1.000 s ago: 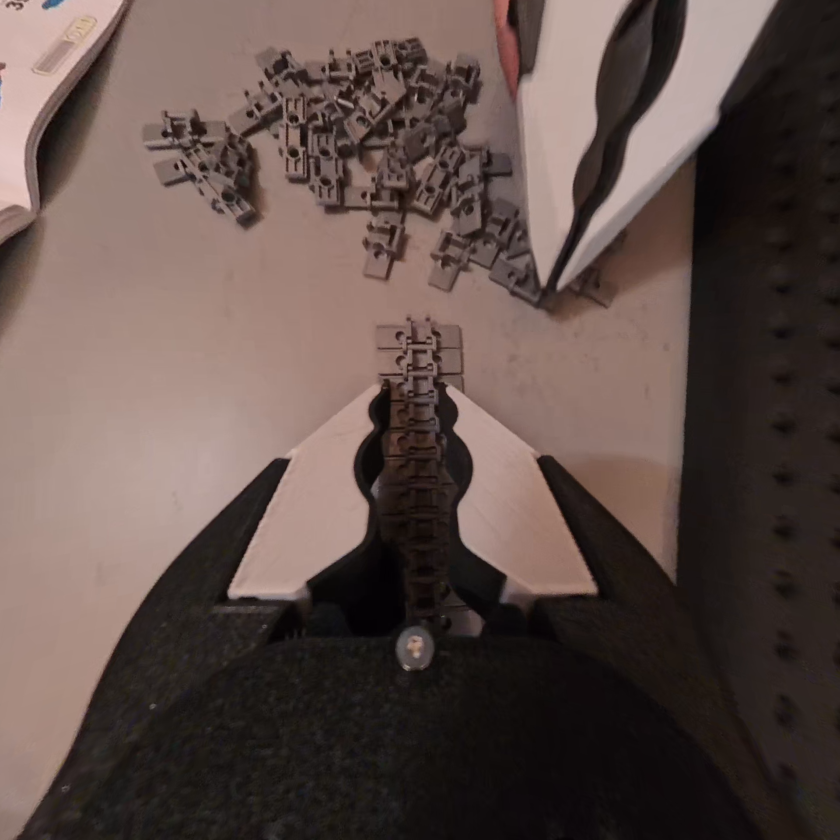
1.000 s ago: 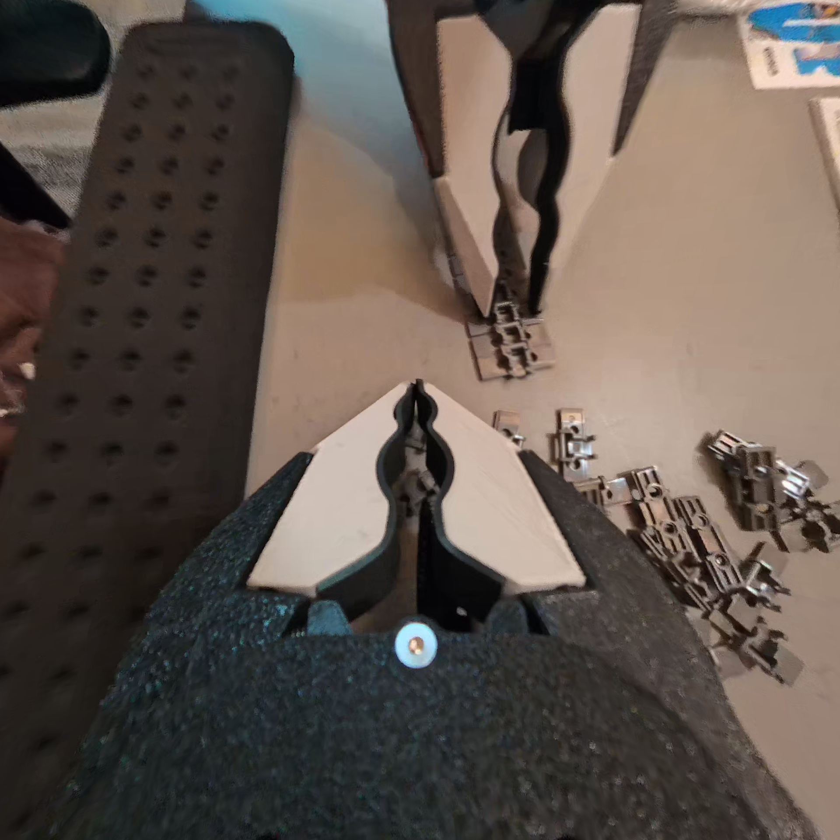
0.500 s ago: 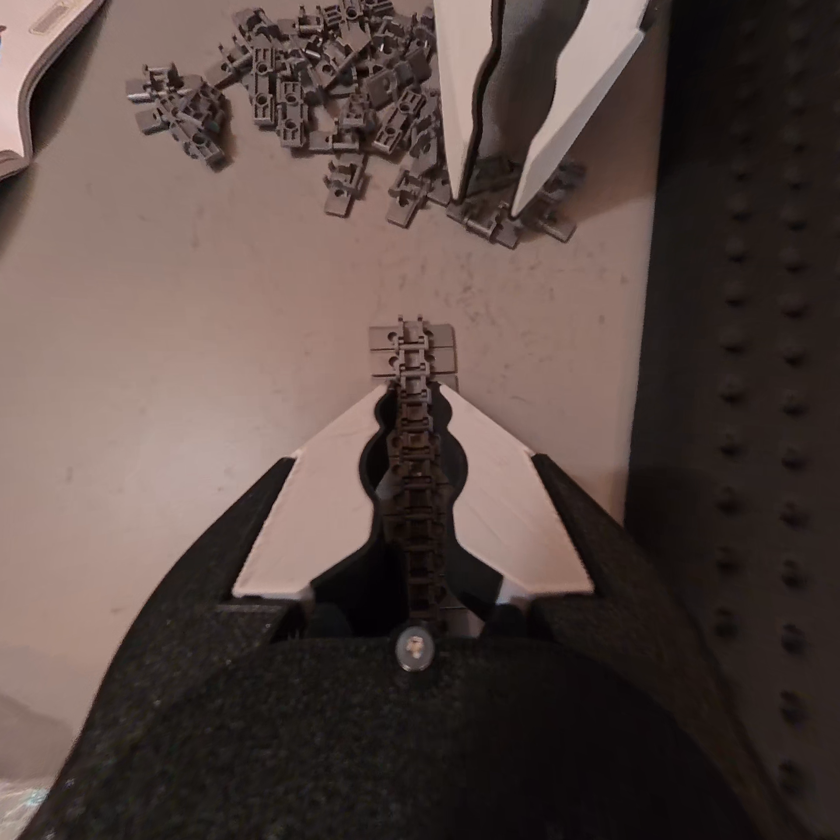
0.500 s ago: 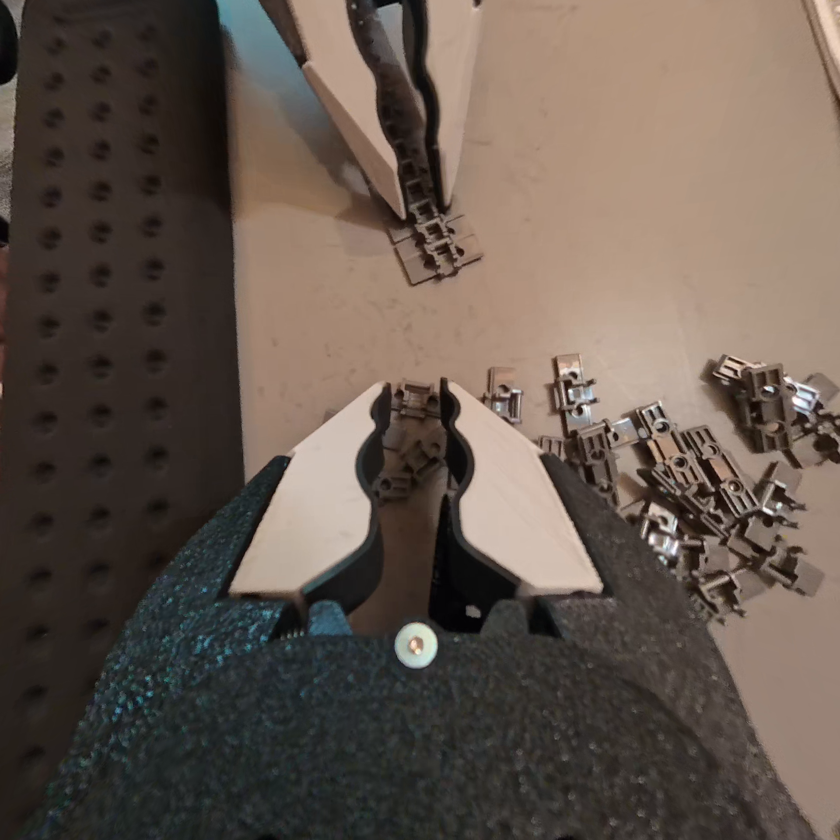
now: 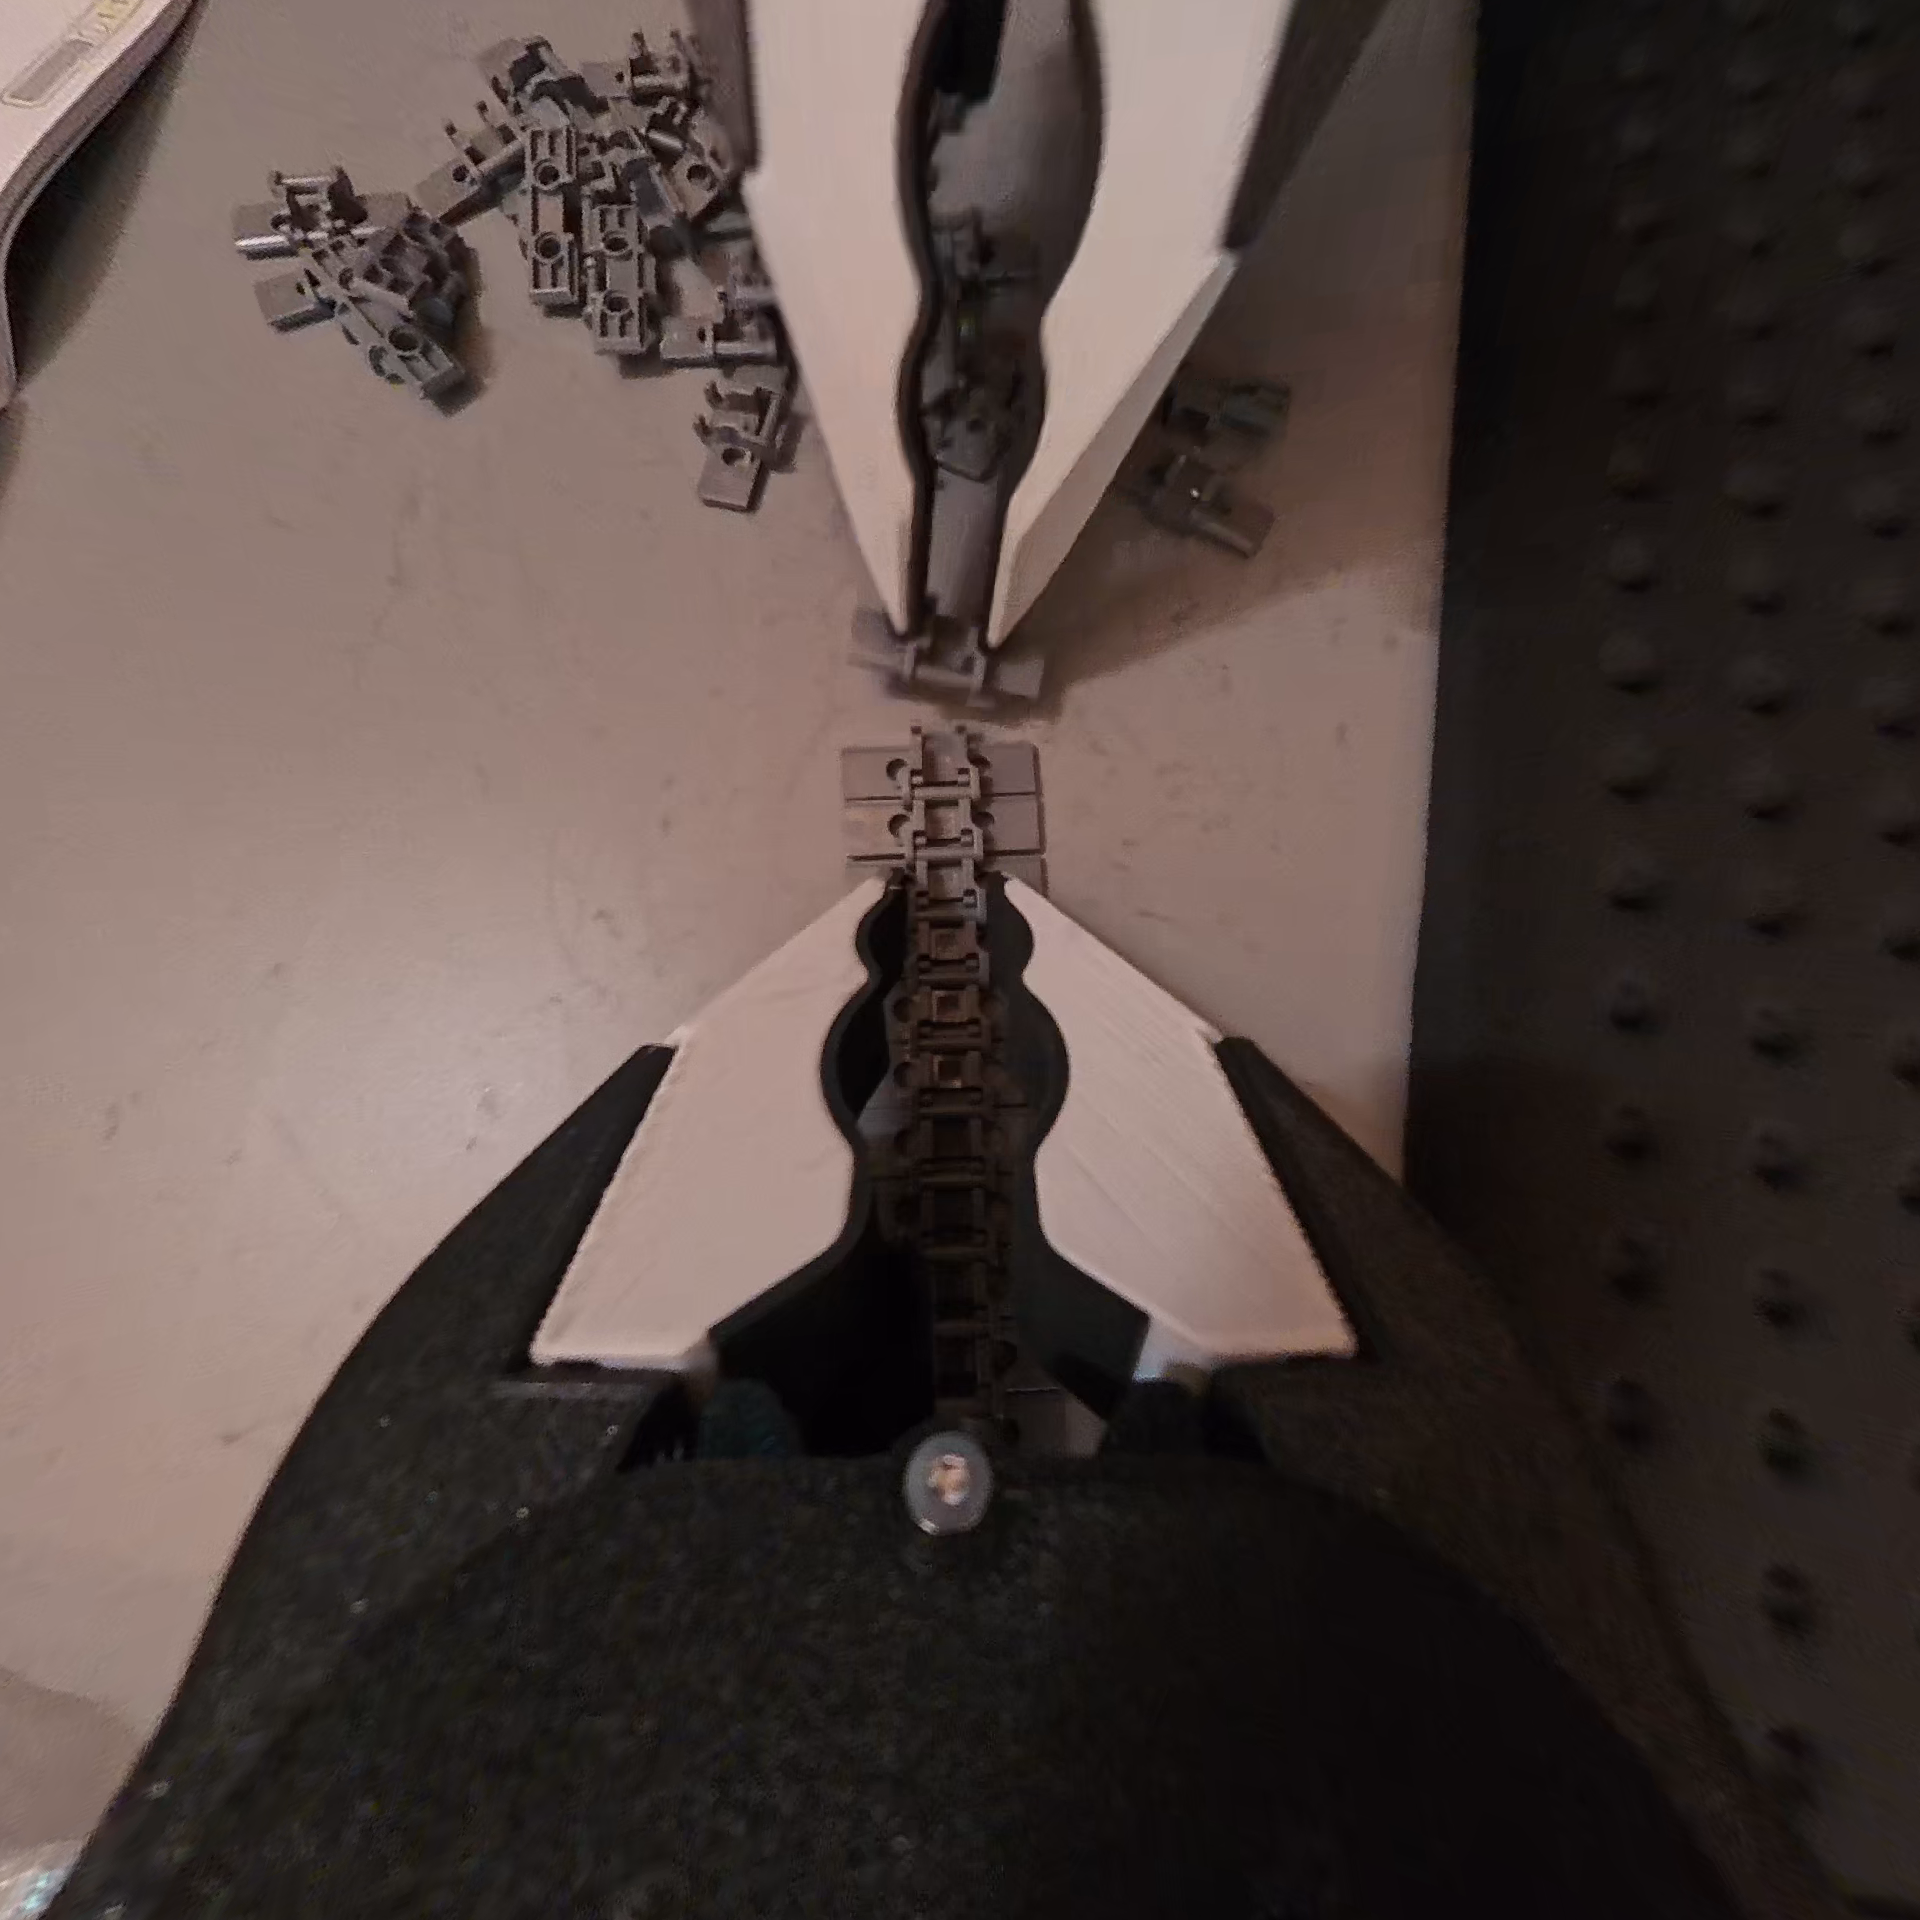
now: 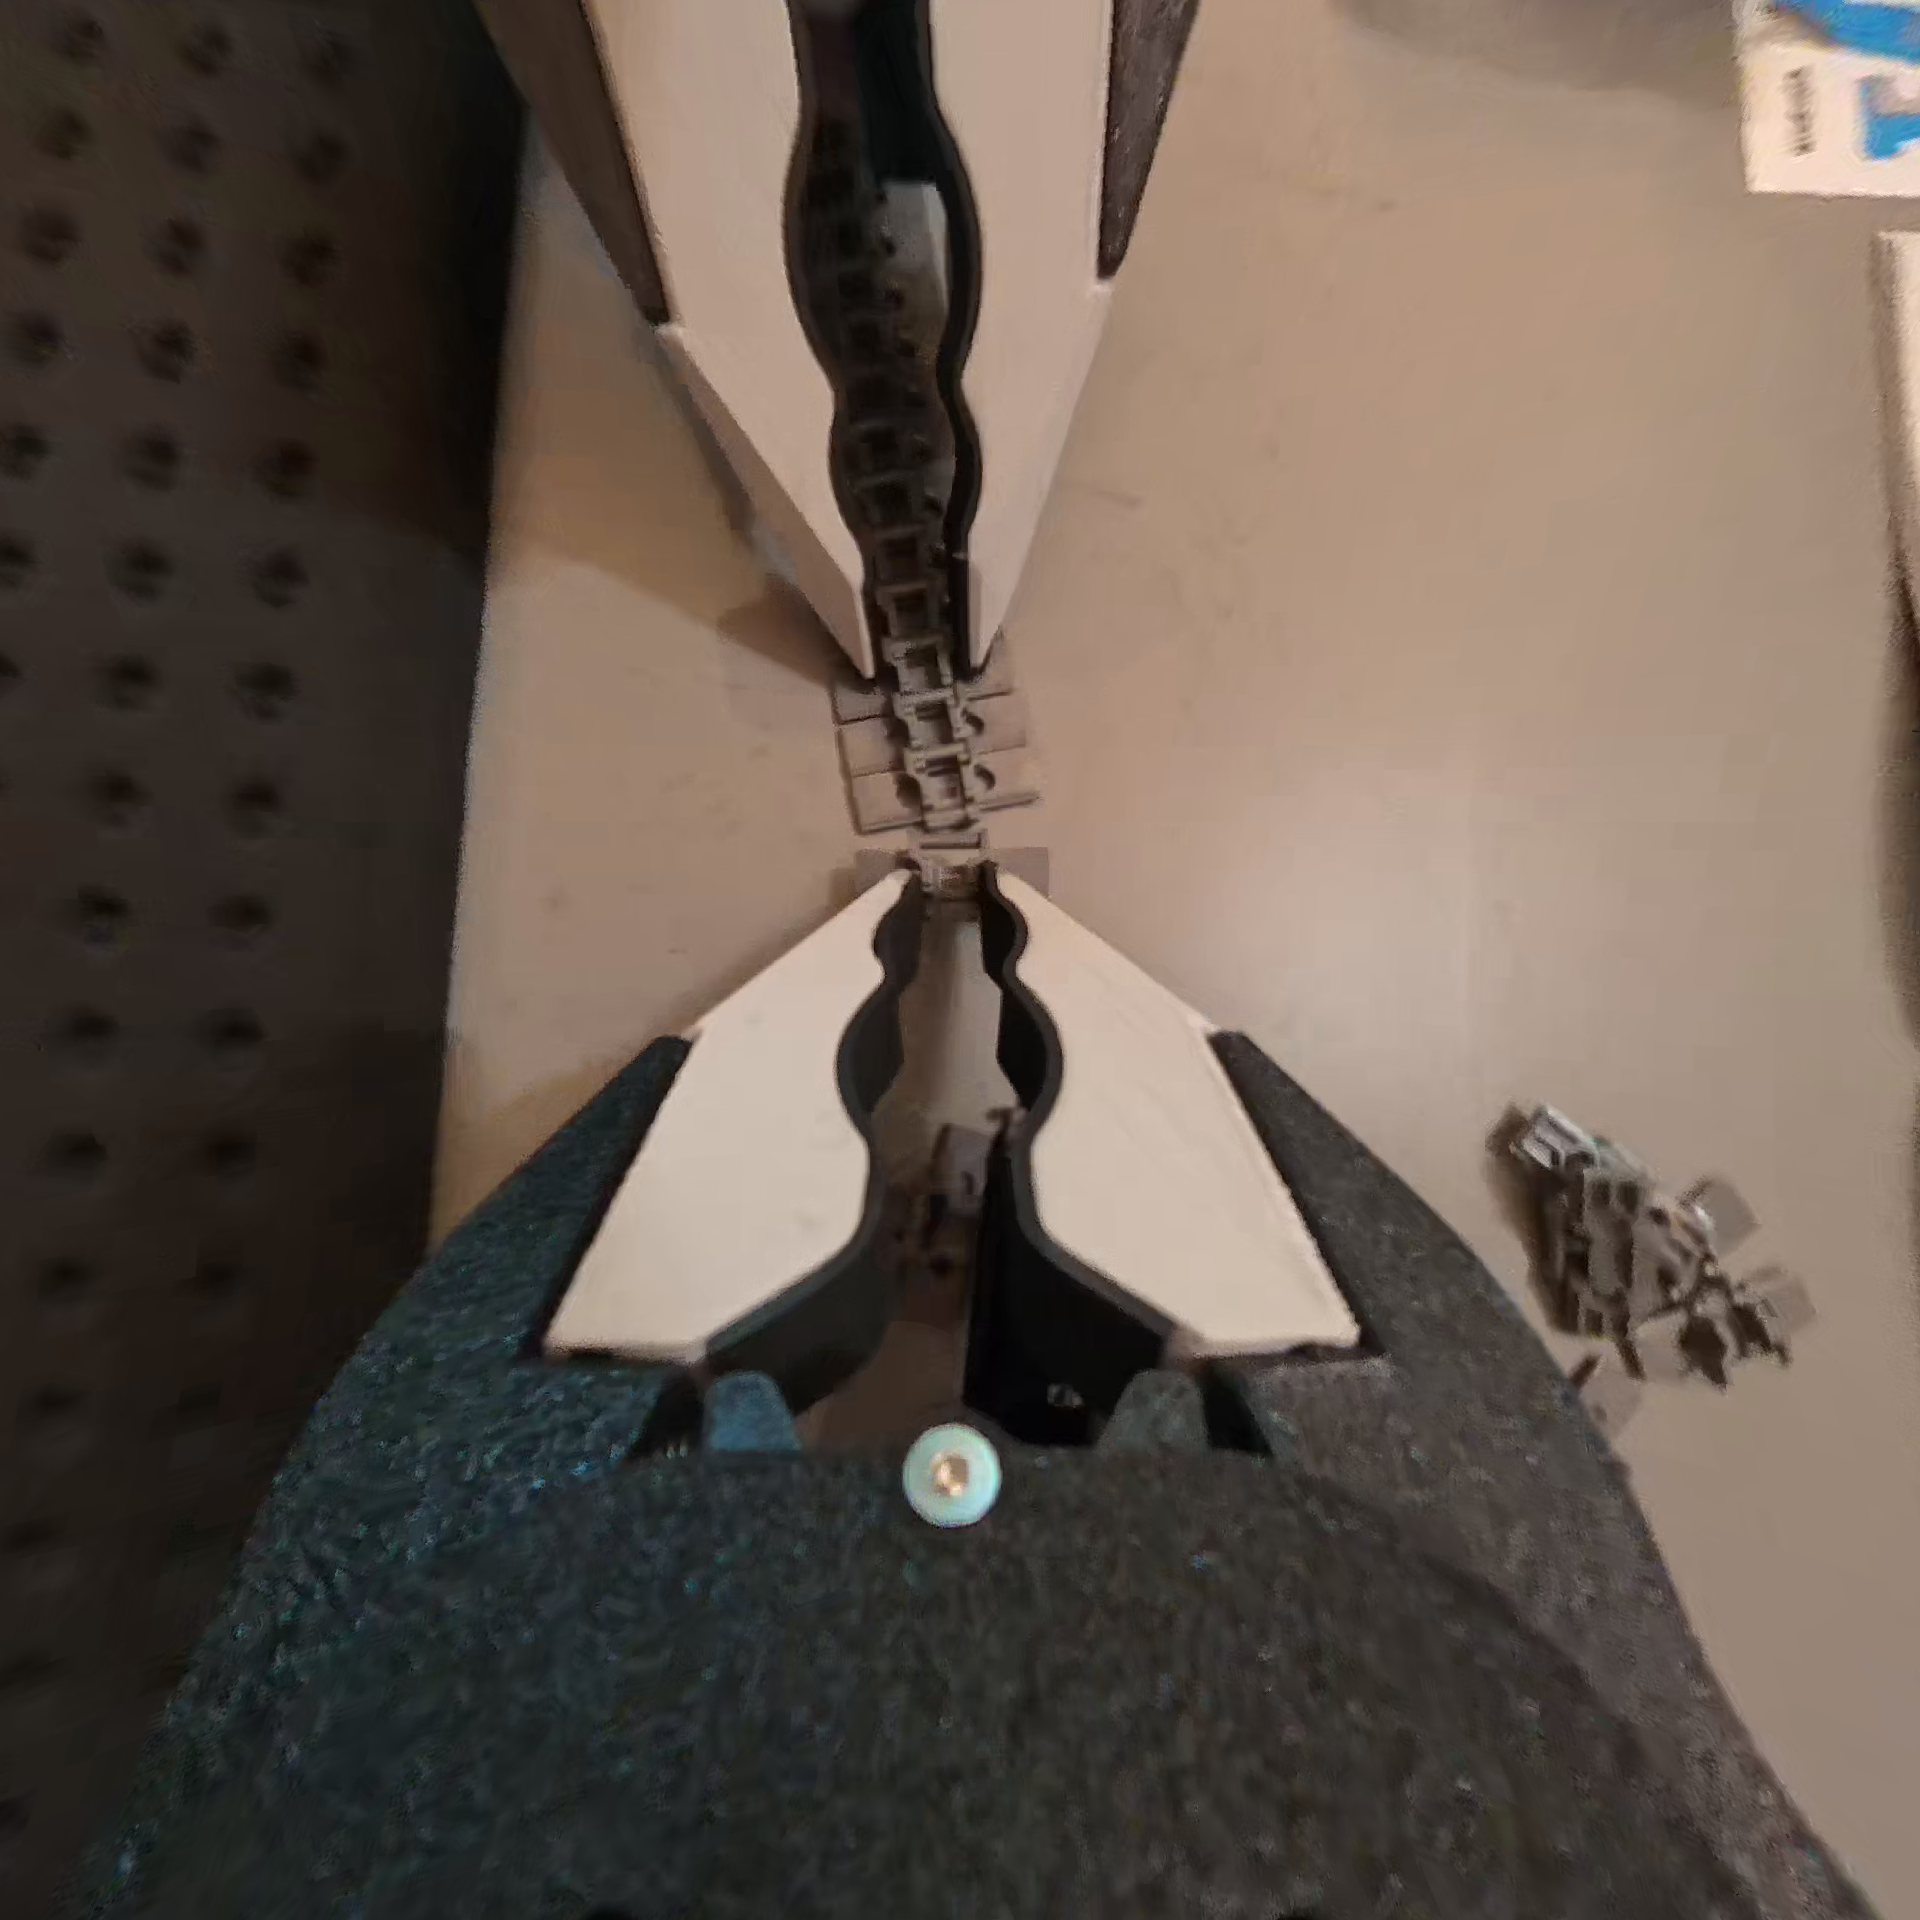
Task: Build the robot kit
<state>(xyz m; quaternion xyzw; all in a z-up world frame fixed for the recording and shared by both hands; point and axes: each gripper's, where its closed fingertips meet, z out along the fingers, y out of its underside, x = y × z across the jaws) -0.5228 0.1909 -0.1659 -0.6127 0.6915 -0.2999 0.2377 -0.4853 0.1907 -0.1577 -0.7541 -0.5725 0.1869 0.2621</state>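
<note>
My left gripper is shut on a grey track chain of joined links. The chain runs back between the fingers, and its free end lies flat on the beige table. My right gripper is shut on a single grey track link. It holds the link at the table, right against the chain's free end. In the left wrist view the right gripper faces mine, and its link sits a small gap from the chain end. In the right wrist view the left gripper faces mine.
A pile of loose grey links lies at the far left, one link sits apart on the right. More links show at the right. A black perforated mat borders the table. White booklets lie at the far edge. Across from one pair of fingers to the other is roughly 5 cm.
My right gripper closed on a link at the pile and carried it over to the chain's free end. My left gripper kept its hold on the chain and stayed almost still.
</note>
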